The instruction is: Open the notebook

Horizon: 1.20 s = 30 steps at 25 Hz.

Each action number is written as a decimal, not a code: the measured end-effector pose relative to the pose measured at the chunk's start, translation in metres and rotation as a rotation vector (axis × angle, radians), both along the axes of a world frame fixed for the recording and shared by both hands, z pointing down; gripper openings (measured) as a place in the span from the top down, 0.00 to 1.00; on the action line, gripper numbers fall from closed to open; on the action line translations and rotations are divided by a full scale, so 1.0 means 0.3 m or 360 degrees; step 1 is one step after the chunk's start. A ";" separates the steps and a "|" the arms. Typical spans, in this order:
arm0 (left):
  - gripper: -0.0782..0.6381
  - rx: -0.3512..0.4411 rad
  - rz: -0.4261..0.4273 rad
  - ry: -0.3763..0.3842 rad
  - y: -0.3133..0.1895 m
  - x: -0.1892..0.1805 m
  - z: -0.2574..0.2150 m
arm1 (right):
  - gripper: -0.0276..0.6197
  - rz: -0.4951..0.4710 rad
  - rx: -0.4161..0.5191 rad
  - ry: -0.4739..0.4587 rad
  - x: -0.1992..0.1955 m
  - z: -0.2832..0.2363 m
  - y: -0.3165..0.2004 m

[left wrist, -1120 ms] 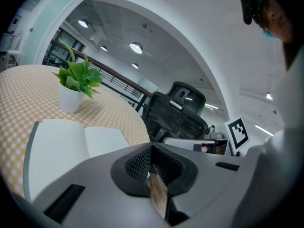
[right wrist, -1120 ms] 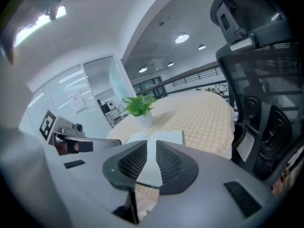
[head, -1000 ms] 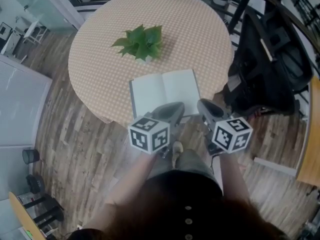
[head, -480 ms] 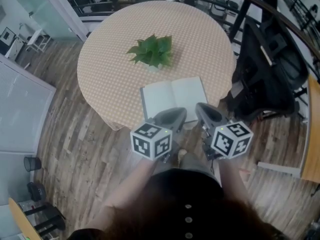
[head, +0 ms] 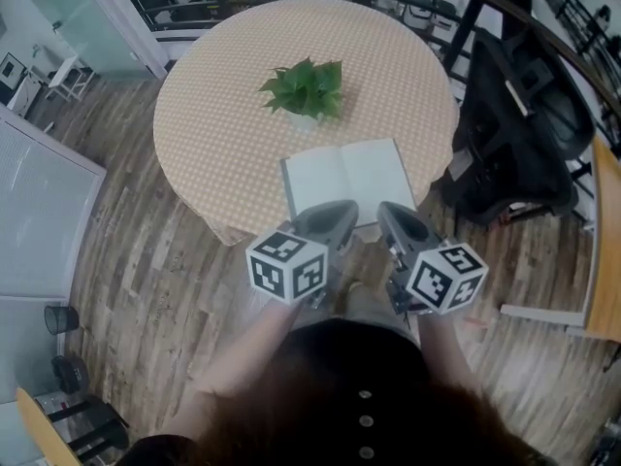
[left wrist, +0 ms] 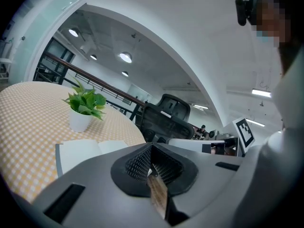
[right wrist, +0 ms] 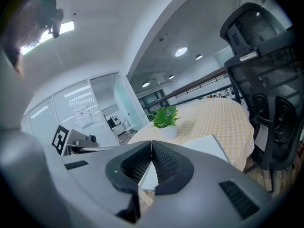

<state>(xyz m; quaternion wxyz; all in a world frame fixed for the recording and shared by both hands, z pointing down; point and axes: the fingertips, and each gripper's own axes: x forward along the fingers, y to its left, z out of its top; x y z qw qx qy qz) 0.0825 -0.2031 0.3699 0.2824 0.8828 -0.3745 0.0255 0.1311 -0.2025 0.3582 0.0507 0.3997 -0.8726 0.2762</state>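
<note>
The notebook (head: pixel 349 178) lies open and flat on the checked round table (head: pixel 223 144), near its front edge, with white pages up. It also shows in the left gripper view as the notebook (left wrist: pixel 90 151) and in the right gripper view as the notebook (right wrist: pixel 204 144), ahead of both sets of jaws. My left gripper (head: pixel 335 210) and right gripper (head: pixel 388 212) hover side by side short of the table's edge, close to the person's body. The left gripper (left wrist: pixel 152 146) is shut with nothing between its pads. The right gripper (right wrist: pixel 151 142) is shut and empty too.
A potted green plant (head: pixel 306 90) stands on the table behind the notebook. A black office chair (head: pixel 514 134) is close on the right of the table. Wood floor surrounds the table, with glass partitions at the left.
Both grippers have drawn back a little from the notebook's front edge and lifted. The notebook lies open as before.
</note>
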 end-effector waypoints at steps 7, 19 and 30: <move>0.88 -0.0065 0.0075 -0.0014 0.069 -0.012 0.049 | 0.93 0.0025 -0.0053 0.0031 -0.028 0.053 0.074; 0.88 -0.0165 0.0136 -0.0082 0.111 0.011 0.114 | 0.93 -0.0054 -0.0059 0.0216 -0.076 0.110 0.108; 0.88 -0.0195 0.0118 -0.0101 0.100 0.019 0.138 | 0.94 -0.0055 -0.0104 0.0275 -0.034 0.150 0.105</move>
